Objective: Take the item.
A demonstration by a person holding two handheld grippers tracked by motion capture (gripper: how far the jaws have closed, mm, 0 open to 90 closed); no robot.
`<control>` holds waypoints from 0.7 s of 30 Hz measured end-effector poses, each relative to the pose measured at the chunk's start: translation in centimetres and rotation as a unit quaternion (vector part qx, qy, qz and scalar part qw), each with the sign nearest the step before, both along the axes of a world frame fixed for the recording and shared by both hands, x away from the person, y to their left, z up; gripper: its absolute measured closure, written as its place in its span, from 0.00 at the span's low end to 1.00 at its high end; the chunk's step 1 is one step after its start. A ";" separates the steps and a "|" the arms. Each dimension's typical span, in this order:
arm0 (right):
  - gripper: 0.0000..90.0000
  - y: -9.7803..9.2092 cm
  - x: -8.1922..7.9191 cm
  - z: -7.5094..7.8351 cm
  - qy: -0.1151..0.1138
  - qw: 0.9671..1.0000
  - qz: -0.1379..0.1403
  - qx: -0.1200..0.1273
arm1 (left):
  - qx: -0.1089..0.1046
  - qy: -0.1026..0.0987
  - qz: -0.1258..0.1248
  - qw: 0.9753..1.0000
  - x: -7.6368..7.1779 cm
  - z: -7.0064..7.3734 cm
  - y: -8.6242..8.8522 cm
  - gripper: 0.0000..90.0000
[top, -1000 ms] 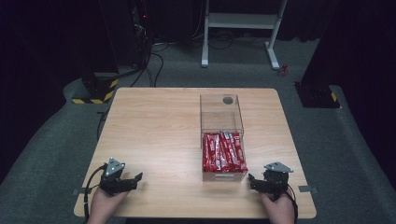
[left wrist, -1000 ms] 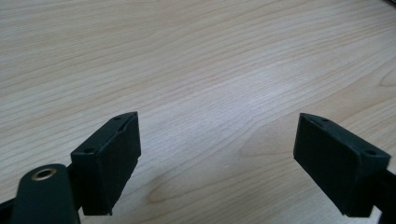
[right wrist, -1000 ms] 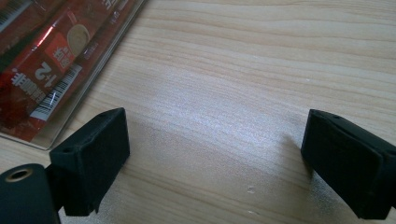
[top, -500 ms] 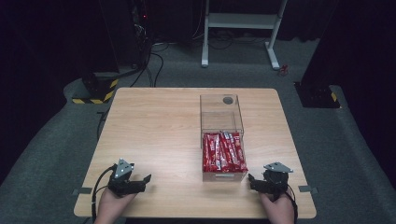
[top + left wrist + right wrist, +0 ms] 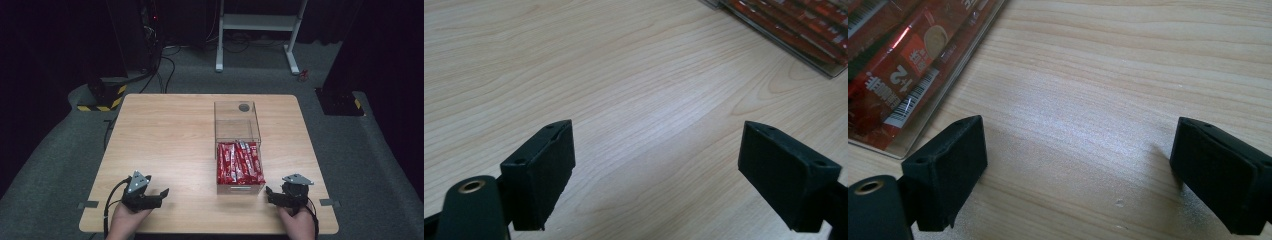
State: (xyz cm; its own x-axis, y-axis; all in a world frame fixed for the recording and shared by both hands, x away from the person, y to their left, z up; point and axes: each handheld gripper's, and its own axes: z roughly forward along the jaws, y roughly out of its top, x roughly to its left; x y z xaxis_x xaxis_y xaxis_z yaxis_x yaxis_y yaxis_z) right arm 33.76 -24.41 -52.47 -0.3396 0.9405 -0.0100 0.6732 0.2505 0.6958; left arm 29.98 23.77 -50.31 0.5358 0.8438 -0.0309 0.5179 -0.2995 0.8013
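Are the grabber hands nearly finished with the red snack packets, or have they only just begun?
It looks like the very beginning. The red snack packets all lie packed in the near end of the clear box, and its far end is bare. The left gripper and right gripper are both open, low over the wooden table at its near edge, holding nothing. Whatever is to be done with the packets is probably all left to do.

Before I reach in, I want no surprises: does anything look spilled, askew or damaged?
Nothing stands out. The red packets lie side by side inside the clear box, none on the table. The left gripper and right gripper sit open and empty near the front edge.
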 end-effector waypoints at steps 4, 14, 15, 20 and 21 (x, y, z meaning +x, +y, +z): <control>0.09 0.0 0.0 0.0 0.000 1.000 0.000 0.000 | -0.003 -0.002 -0.005 1.000 -0.1 0.2 -0.6 0.17; 0.09 0.0 0.0 0.0 -0.001 1.000 0.001 0.000 | -0.015 -0.009 -0.026 0.999 -0.3 1.1 -2.3 0.17; 0.09 0.0 0.0 0.0 -0.001 1.000 0.002 0.000 | -0.015 -0.009 -0.029 0.999 -0.4 1.2 -2.5 0.17; 0.09 0.0 0.0 0.0 -0.001 1.000 0.002 0.000 | -0.019 -0.009 -0.040 0.999 -0.5 1.5 -3.3 0.17; 0.09 0.0 0.0 0.0 -0.001 1.000 0.002 -0.001 | -0.017 -0.011 -0.041 0.999 -0.5 1.6 -3.4 0.17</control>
